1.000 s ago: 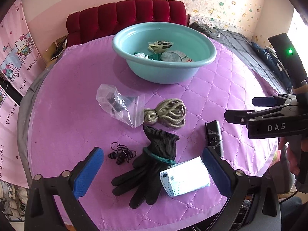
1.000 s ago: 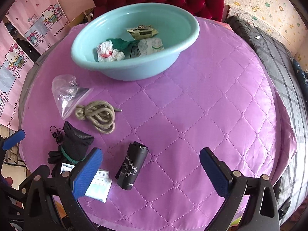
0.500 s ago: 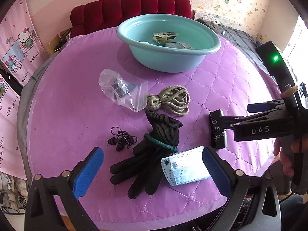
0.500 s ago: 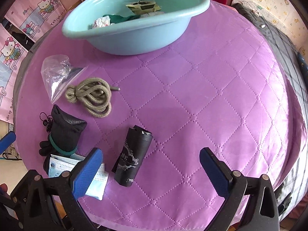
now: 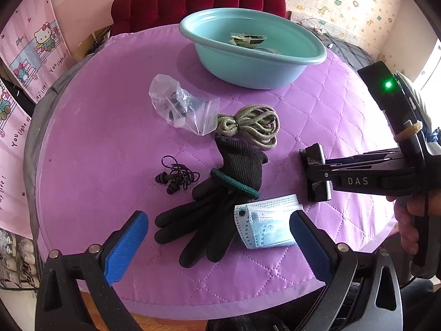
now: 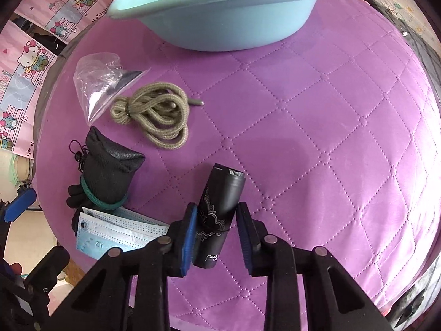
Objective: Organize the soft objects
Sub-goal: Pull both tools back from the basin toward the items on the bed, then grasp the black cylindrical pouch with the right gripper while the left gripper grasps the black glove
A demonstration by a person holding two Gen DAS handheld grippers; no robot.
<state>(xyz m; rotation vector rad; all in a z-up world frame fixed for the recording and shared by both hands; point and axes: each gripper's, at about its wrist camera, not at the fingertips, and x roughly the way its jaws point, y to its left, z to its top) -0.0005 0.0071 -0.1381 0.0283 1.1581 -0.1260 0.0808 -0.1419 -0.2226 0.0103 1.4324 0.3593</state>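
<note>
A black roll [image 6: 223, 193] with a silver pattern lies on the purple quilted table [image 6: 330, 138]. My right gripper [image 6: 216, 216] straddles it, jaws closing, and both blue pads meet its sides. The left wrist view shows that gripper [image 5: 317, 171] coming in from the right, over the roll [image 5: 312, 153]. My left gripper [image 5: 217, 220] stands open above a black glove [image 5: 239, 165] and a pale blue face mask [image 5: 270, 226], gripping nothing. A coiled olive rope [image 5: 250, 124], a clear bag [image 5: 179, 107] and black corded earplugs [image 5: 176, 179] lie farther in.
A teal basin [image 5: 248, 71] holding a few items sits at the table's far side. Behind it is a red padded headboard [image 5: 198, 0]. The table's front edge runs just under my left gripper. A person's hand [image 5: 413, 220] holds the right gripper's handle.
My right gripper sank onto the black roll and its jaws went from wide open to closed around it. The left gripper drifted a little lower, still open.
</note>
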